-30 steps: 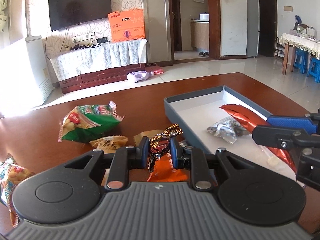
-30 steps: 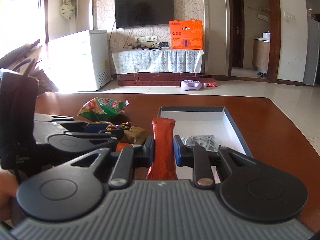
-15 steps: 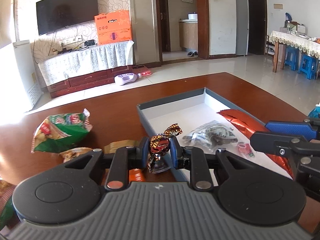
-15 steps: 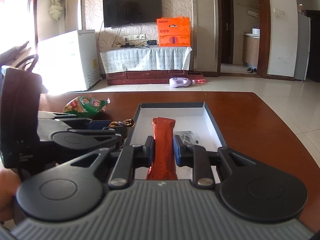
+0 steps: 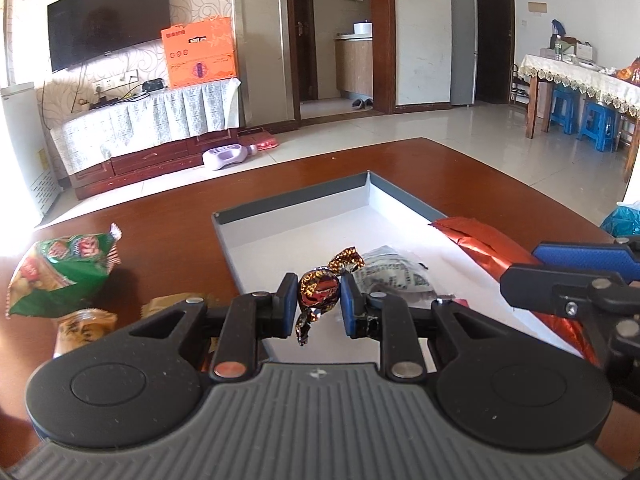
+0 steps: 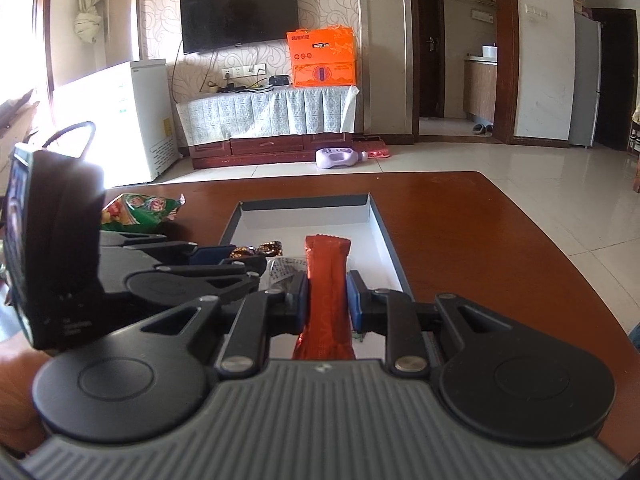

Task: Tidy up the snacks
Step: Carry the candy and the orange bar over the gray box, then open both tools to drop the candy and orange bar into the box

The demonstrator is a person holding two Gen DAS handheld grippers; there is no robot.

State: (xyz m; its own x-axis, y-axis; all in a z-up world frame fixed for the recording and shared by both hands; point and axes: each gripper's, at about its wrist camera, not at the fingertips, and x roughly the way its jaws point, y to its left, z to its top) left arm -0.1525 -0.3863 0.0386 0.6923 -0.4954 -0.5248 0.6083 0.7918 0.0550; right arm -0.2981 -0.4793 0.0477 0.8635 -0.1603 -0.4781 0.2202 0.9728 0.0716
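A grey tray [image 5: 288, 204] with a white floor sits on the brown table; it also shows in the right wrist view [image 6: 384, 228]. My left gripper [image 5: 319, 298] is shut on a brown foil candy [image 5: 320, 286] and holds it over the tray's near left part. My right gripper [image 6: 327, 298] is shut on a long orange-red snack bar [image 6: 327, 272] over the tray; the bar also shows in the left wrist view [image 5: 484, 240]. A clear silver packet [image 5: 394, 276] lies in the tray.
A green snack bag [image 5: 64, 272] and a tan snack packet [image 5: 84, 328] lie on the table left of the tray. A blue bag [image 5: 622, 220] sits at the table's right edge. The left gripper's body [image 6: 56, 248] fills the left of the right wrist view.
Both grippers have moved right and forward with their snacks. The left gripper has gone from over the table to over the tray. The right gripper's bar is further over the tray.
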